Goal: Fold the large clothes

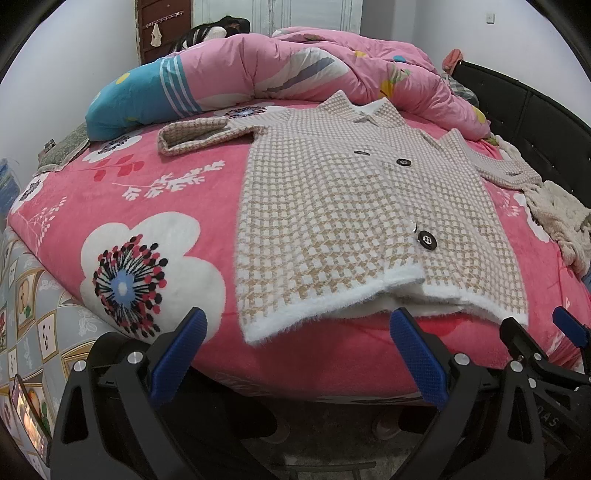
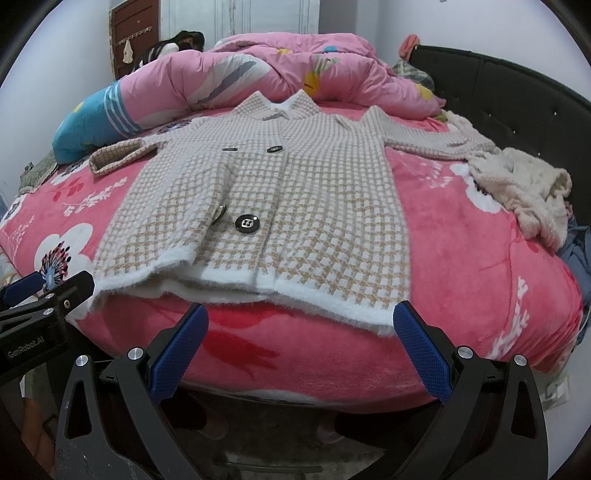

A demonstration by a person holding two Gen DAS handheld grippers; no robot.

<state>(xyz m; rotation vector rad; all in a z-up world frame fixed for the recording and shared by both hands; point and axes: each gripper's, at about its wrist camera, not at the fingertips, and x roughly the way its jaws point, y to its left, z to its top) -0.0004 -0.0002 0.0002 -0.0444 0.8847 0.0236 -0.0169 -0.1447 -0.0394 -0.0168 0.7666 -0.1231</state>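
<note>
A beige-and-white checked knit coat (image 1: 351, 206) (image 2: 280, 206) with black buttons lies flat and face up on the pink flowered bed, sleeves spread to both sides, white hem toward me. My left gripper (image 1: 299, 325) is open, hovering just short of the hem's left half with nothing between its blue pads. My right gripper (image 2: 299, 321) is open too, just before the hem's right half, its right fingertip (image 2: 406, 317) close to the hem corner. The other gripper shows at each view's side edge.
A rolled pink quilt (image 1: 303, 70) (image 2: 266, 70) lies behind the coat's collar. A cream fluffy garment (image 1: 557, 218) (image 2: 524, 188) sits at the right by the black headboard (image 2: 517, 96). A person with dark hair (image 1: 210, 33) is beyond the quilt. The bed's near edge drops to the floor below me.
</note>
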